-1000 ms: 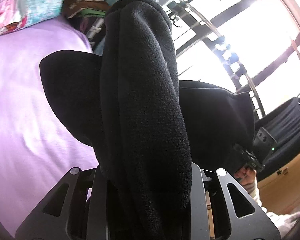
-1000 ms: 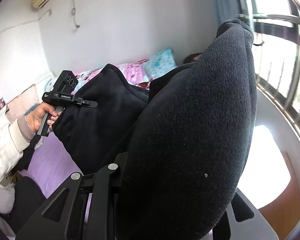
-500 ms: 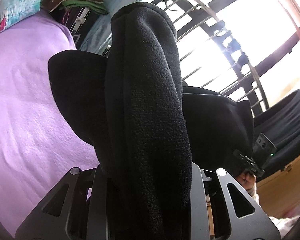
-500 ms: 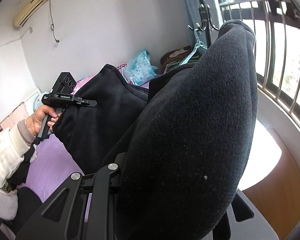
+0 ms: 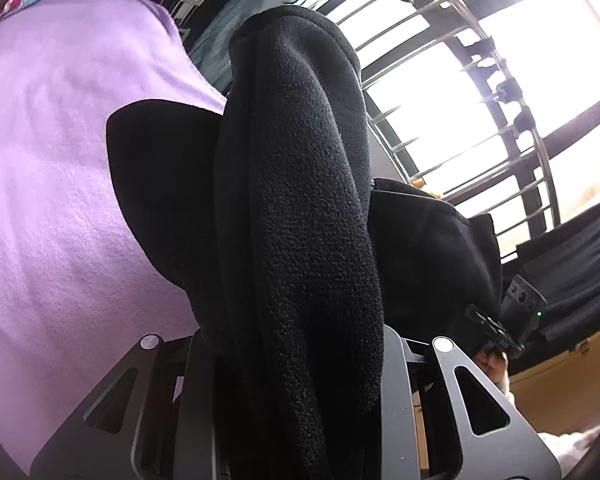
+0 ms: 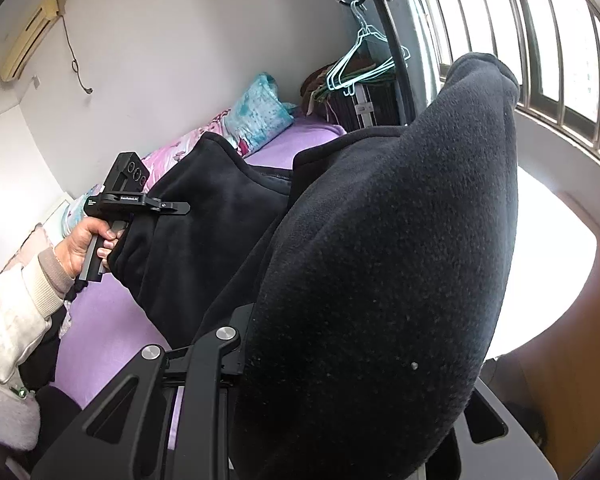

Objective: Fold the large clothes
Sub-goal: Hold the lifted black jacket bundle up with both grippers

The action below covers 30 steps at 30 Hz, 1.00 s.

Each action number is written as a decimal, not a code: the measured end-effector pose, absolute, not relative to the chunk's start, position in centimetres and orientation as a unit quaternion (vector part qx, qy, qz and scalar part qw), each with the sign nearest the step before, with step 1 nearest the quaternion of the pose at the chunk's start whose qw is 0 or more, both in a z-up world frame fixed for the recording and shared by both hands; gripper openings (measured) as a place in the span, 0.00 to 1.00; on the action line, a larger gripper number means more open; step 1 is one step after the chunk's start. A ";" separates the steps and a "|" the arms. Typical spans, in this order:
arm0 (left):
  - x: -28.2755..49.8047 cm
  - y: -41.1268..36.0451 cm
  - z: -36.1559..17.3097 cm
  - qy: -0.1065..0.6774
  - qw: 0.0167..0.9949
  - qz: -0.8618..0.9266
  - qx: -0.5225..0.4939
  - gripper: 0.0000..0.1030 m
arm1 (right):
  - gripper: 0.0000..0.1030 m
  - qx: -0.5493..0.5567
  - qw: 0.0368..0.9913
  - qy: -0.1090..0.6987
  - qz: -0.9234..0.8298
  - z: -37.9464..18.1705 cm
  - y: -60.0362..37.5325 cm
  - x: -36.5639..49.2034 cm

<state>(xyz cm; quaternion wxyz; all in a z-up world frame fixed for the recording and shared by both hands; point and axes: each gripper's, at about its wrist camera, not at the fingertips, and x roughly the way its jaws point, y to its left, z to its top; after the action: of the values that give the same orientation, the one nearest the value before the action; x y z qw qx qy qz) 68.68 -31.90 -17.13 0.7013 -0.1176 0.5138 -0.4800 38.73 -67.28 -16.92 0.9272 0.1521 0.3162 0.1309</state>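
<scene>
The left hand-held gripper [image 5: 300, 360] is closed on a thick fold of the black fleece garment [image 5: 300, 208]. The fold runs up and away from the gripper, along the way its fingers point, and its rounded end sticks up toward the barred window [image 5: 480, 92]. The rest of the fleece hangs out to both sides, up in the air over the purple bed [image 5: 52, 184].

The right hand-held gripper [image 6: 360, 380] is also shut on a big bunch of the same garment [image 6: 388, 248]. This bunch stands up from the gripper too, and its top leans toward the window bars [image 6: 540, 40]. The fleece stretches across from one gripper to the other, with its long side running between them.

In the right wrist view, the left gripper [image 6: 140, 200] is held by a hand [image 6: 82, 246] in a cream sleeve, and the cloth droops below it. A blue and pink pillow [image 6: 256, 114] lies at the head of the bed. Wire hangers [image 6: 360, 60] hang on a rack near the window.
</scene>
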 end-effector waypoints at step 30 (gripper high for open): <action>71.3 -31.3 -24.2 0.568 0.703 -0.417 -0.096 0.23 | 0.23 0.190 0.908 0.359 0.103 -19.7 -69.9 36.6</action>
<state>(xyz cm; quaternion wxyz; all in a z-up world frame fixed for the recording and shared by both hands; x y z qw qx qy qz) 71.29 -31.35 -24.17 0.7027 -0.0959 0.5682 -0.4173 36.56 -69.86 -19.69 0.9081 0.1905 0.3586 0.1027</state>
